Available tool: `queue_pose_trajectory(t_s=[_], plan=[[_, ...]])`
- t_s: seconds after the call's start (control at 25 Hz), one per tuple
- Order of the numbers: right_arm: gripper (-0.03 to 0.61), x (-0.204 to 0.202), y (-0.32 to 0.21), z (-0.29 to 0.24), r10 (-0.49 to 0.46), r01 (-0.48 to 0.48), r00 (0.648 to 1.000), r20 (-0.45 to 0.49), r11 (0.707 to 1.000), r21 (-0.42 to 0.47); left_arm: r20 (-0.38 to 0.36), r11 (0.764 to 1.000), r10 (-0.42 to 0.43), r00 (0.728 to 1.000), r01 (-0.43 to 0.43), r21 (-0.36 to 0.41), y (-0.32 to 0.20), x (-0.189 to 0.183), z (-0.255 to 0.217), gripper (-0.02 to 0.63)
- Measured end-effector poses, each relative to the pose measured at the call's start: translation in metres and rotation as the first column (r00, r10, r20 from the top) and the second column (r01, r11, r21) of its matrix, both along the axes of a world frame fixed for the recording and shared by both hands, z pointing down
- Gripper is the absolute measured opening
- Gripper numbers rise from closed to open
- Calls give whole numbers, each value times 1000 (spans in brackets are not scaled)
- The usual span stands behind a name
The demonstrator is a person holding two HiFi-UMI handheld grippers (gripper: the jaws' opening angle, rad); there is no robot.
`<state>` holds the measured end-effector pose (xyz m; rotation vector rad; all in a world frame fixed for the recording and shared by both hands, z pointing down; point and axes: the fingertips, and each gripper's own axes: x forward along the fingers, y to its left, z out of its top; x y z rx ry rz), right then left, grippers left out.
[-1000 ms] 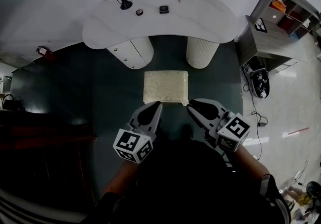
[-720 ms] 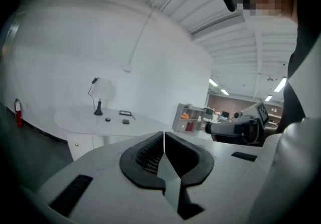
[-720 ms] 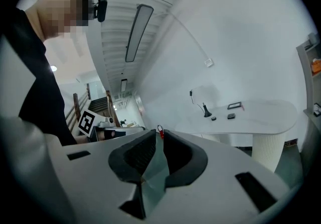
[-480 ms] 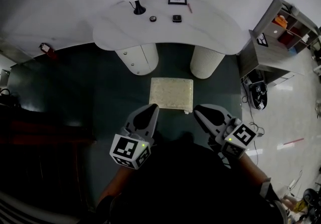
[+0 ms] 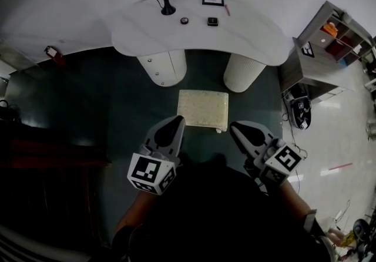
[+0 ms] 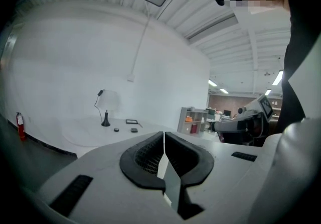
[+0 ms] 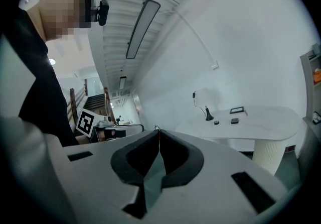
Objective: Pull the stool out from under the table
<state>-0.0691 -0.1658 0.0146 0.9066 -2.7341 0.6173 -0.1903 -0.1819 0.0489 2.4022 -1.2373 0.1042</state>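
Open-plan office space
A curved white table (image 5: pixel 247 34) with a desk lamp (image 5: pixel 168 9) stood at 12 o'clock, a shelf unit (image 5: pixel 320 49) at 2 o'clock, a strip light (image 7: pixel 142 27) overhead.

one stool (image 5: pixel 203 110) at centre frame. one table (image 5: pixel 258 37) above it, on two pedestals (image 5: pixel 163 67) (image 5: pixel 244 71). on top: one lamp (image 5: pixel 167 7), one frame (image 5: pixel 212 0), two small dark objects (image 5: pixel 184 20) (image 5: pixel 212 21). one shelf unit (image 5: pixel 329 40) at right. two grippers below: left gripper (image 5: pixel 175 121), right gripper (image 5: pixel 235 127).

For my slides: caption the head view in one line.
Stool stands clear of the white table; left claw and right claw, shut and empty, hang near its front edge.
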Motion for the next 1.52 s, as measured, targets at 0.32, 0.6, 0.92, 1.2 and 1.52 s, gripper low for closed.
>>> queue_pose_trajectory(t_s=[0.32,0.6,0.92,1.2,1.52], plan=[[17,7,-6,0,49,-48,998,-46,998,32,40,998,7,999,-9,58,-5,-10,-5,21],[17,15,-7,1,69,-65,995,-74,996,54,41,999,12,999,-14,46,-7,-13,-2,21],[17,18,-7,5,74,-71,994,-75,996,47,35,999,30,999,-31,28,-8,-4,3,21],[17,22,-10,5,80,-77,994,-70,996,48,34,999,32,999,-33,30,-10,-1,3,20],[17,22,-10,5,72,-70,996,-60,997,42,25,999,24,999,-25,24,-7,1,3,21]])
